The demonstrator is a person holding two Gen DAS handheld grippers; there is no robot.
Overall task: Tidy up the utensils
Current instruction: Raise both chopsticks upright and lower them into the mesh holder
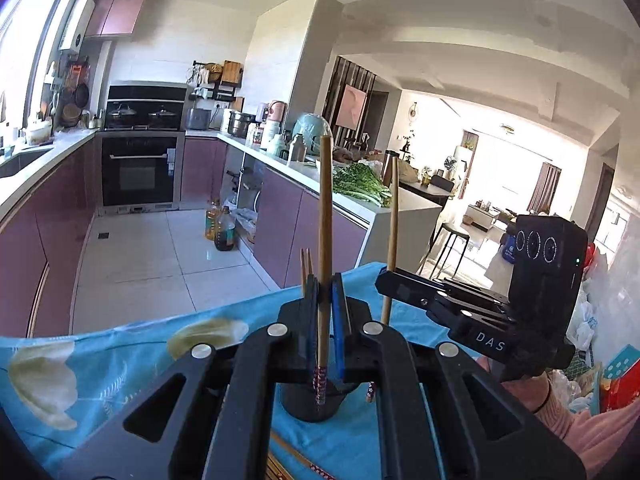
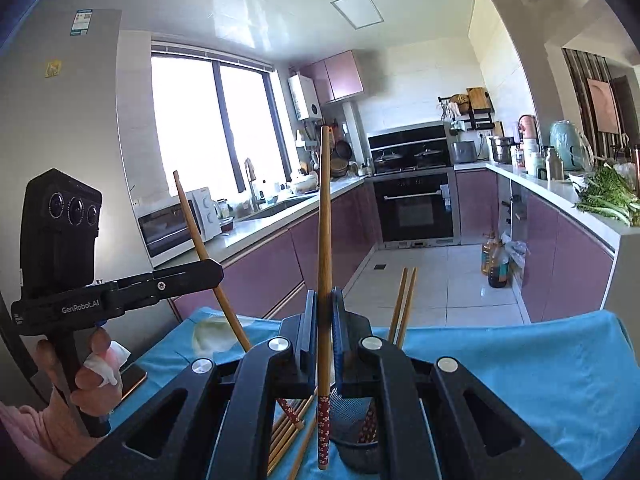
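Left gripper (image 1: pixel 325 292) clenched on one bamboo chopstick (image 1: pixel 325 216), held near upright, patterned end hanging below the jaws over the black holder (image 1: pixel 312 404) on the blue cloth (image 1: pixel 132 344). Right gripper (image 2: pixel 323 312) likewise clamped on a second chopstick (image 2: pixel 325 216), upright, its red flowered end down beside the holder; two chopsticks already stand in the holder (image 2: pixel 404 304). Loose chopsticks (image 2: pixel 286 428) lie on the cloth near left of the holder, and a hand (image 2: pixel 86 364) grips the left tool's handle
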